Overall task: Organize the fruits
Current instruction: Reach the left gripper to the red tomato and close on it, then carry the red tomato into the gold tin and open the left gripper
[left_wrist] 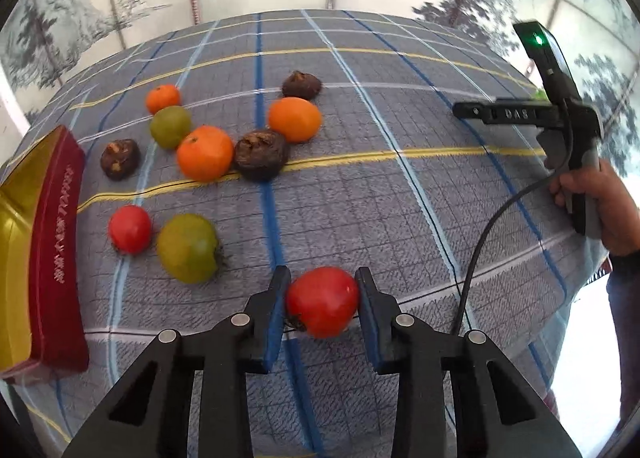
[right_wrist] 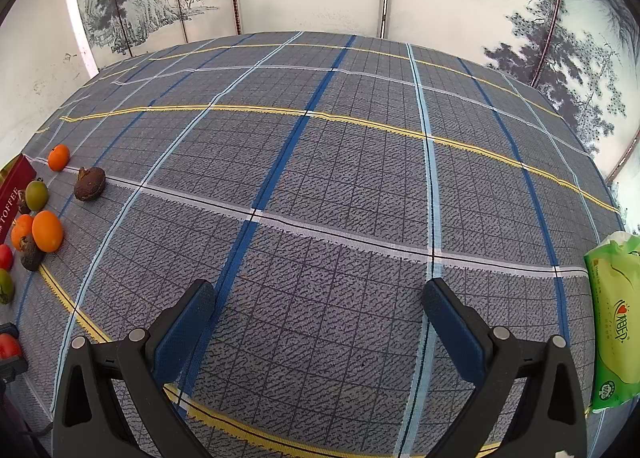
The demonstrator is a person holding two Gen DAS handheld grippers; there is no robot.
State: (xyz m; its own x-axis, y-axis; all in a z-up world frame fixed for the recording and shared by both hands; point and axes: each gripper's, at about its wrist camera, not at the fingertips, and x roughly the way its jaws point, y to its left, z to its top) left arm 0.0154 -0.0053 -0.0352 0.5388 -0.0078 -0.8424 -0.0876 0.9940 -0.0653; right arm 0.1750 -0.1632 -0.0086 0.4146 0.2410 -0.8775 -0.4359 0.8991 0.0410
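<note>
At the bottom centre of the left wrist view, the left hand-held gripper (left_wrist: 323, 300) clamps a red tomato (left_wrist: 322, 301) on the counter (left_wrist: 400, 198). The grasp looks made; next comes lifting it toward the red box (left_wrist: 56, 242) at left. The right hand-held gripper (right_wrist: 320, 322) hangs open, empty.

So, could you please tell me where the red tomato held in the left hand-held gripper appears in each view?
Left wrist view: red tomato, bottom centre, pinched between the blue pads of the left hand-held gripper.
Right wrist view: far left edge, low down, partly cut off.
Shared landmark: the red box at the left.
</note>
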